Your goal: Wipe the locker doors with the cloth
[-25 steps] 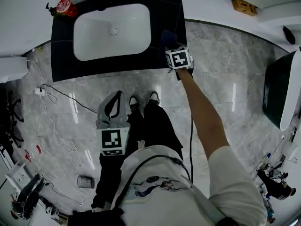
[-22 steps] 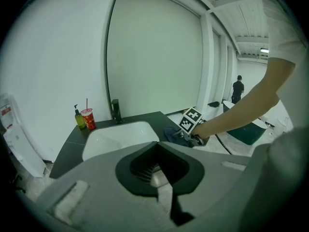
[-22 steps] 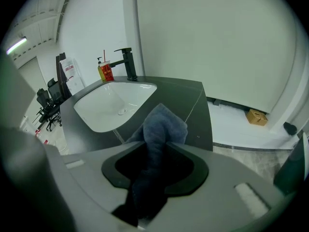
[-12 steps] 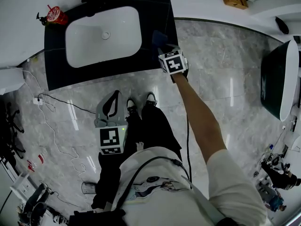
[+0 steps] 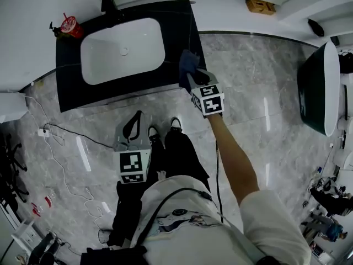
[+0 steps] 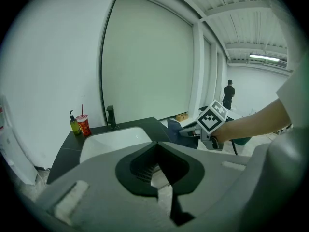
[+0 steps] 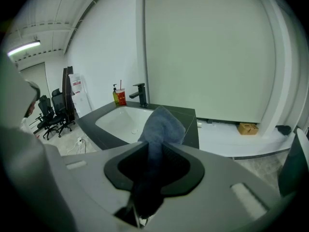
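Two grippers (image 5: 133, 127) (image 5: 194, 77) — one cloth (image 5: 187, 64), one sink (image 5: 122, 51), one faucet (image 5: 107, 3), one red cup (image 5: 70, 25), one cardboard box (image 5: 259, 5).

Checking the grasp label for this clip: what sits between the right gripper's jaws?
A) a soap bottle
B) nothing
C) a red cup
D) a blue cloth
D: the right gripper view looks straight along the right gripper and shows the blue cloth pinched between its jaws, which have just been closing on it.
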The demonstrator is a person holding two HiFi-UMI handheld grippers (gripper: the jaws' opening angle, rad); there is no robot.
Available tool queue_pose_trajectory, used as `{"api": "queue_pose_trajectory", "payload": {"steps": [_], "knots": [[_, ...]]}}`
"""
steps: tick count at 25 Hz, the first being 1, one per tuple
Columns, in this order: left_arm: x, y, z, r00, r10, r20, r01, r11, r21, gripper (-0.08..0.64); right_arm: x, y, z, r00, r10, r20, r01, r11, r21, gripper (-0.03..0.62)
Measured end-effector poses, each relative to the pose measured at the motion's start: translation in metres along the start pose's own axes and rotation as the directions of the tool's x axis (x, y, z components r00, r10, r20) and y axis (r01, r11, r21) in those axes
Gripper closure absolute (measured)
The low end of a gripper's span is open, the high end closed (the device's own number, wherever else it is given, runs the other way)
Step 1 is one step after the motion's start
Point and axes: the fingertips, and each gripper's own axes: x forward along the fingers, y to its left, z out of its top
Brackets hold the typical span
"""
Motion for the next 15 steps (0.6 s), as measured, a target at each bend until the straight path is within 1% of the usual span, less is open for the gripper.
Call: {"api": "queue_pose_trajectory", "payload": {"steps": [4, 6, 11, 15], "knots": [[-0.017, 0.002, -0.007, 1.000, -0.012, 0.007, 0.012, 1.000, 0.010, 0.558, -0.030, 0.013, -0.001, 0.998, -0.032, 0.047, 0.032, 0.999, -0.004, 0.506], [-0.024, -0.002, -0.010, 1.000, -0.012, 0.012, 0.012, 1.000, 0.014, 0.558, -0.044, 0.019, -0.002, 0.997, -0.032, 0.067, 0.032, 0.999, -0.007, 0.506], [-0.036, -0.019, -0.023, 1.000, 0.018, 0.014, -0.019, 1.000, 0.008, 0.557, -0.072, 0.027, -0.011, 0.994, 0.001, 0.109, 0.002, 1.000, -0.028, 0.506], [-0.043, -0.038, -0.045, 0.998, 0.067, 0.000, -0.067, 0.997, -0.041, 0.558, -0.095, 0.031, -0.027, 0.988, 0.042, 0.151, -0.035, 0.998, -0.047, 0.506]]}}
